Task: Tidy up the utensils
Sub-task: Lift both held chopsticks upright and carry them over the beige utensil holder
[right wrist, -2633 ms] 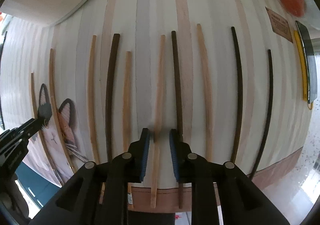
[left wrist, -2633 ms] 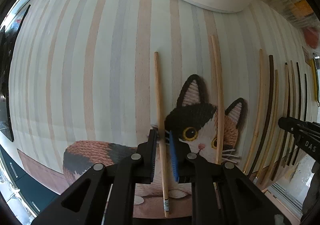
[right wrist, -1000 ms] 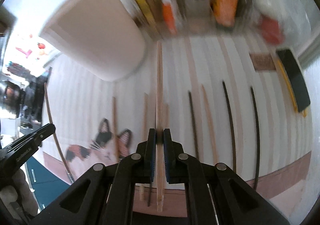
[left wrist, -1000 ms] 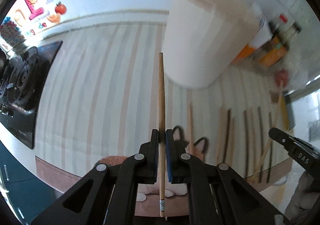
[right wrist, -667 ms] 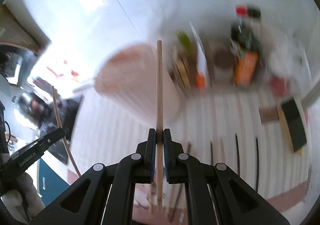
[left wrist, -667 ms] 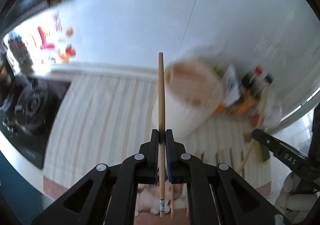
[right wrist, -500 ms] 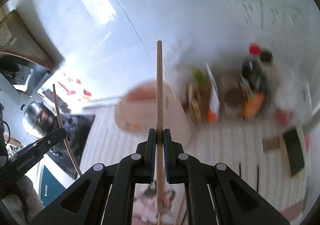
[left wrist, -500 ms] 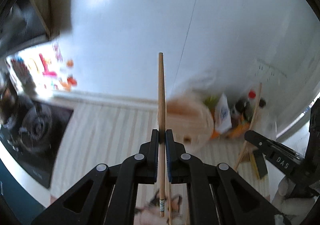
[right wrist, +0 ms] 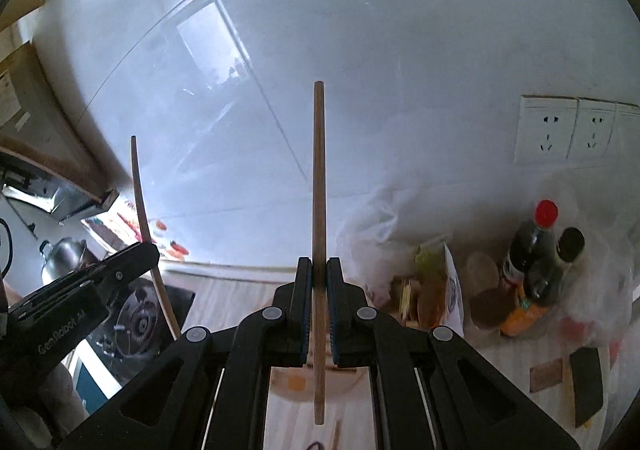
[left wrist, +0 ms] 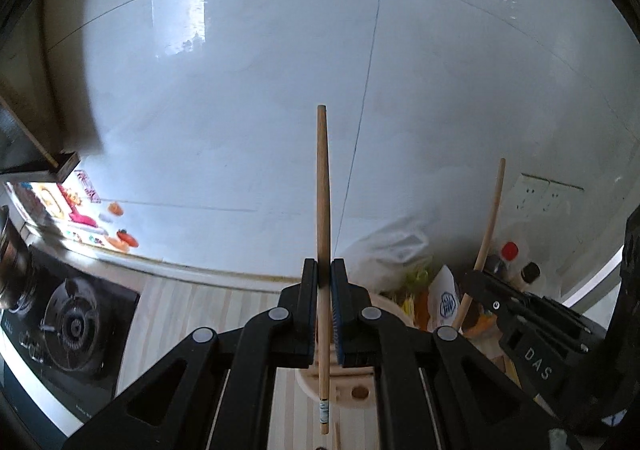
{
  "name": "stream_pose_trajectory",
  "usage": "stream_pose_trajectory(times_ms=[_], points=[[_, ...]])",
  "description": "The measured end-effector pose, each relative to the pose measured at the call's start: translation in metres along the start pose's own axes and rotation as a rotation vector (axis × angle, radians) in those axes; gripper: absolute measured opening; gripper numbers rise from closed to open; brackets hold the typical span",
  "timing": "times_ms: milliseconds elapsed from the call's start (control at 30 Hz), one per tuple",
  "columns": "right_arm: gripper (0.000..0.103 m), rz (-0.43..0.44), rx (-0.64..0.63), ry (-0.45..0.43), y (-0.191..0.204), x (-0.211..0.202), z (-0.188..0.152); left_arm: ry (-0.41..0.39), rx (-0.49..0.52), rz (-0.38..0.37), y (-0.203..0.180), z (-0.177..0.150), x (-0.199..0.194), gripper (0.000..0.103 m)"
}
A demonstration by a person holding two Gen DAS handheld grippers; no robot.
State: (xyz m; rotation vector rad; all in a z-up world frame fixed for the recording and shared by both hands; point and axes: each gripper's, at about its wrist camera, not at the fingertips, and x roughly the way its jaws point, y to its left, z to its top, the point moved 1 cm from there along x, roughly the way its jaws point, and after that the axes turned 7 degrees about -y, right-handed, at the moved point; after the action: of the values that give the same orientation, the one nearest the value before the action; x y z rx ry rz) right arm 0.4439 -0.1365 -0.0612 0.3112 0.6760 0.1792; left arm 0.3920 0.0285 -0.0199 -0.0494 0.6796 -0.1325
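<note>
The white tiled wall [left wrist: 280, 89] now fills most of both views, where a second ago the striped mat [left wrist: 180, 314] on the counter did; the pale wooden utensil holder [left wrist: 360, 390], then ahead and above the tongs, now sits low behind them; the left tongs [left wrist: 324, 314] stay clamped on a light wooden chopstick [left wrist: 322, 189] standing upright; the right tongs [right wrist: 319, 310] likewise grip a darker wooden chopstick [right wrist: 319, 177]; both are lifted clear of the mat.
</note>
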Motion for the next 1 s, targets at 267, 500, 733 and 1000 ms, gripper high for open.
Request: stream_pose_trajectory(times_ms=[267, 500, 733, 1000], points=[[0.007, -0.001, 0.047, -0.058, -0.016, 0.031, 0.012, 0.015, -0.018, -0.035, 0.006, 0.017, 0.045, 0.004], [0.008, -0.008, 0.081, -0.127, -0.024, 0.054, 0.017, 0.001, -0.024, -0.071, 0.007, 0.024, 0.076, 0.004], [0.008, -0.031, 0.036, -0.177, -0.018, 0.067, 0.010, -0.016, -0.028, -0.125, -0.001, 0.019, 0.101, 0.004], [0.008, -0.033, 0.040, -0.172, -0.021, 0.081, -0.006, 0.013, -0.019, -0.134, -0.002, 0.005, 0.118, 0.004]])
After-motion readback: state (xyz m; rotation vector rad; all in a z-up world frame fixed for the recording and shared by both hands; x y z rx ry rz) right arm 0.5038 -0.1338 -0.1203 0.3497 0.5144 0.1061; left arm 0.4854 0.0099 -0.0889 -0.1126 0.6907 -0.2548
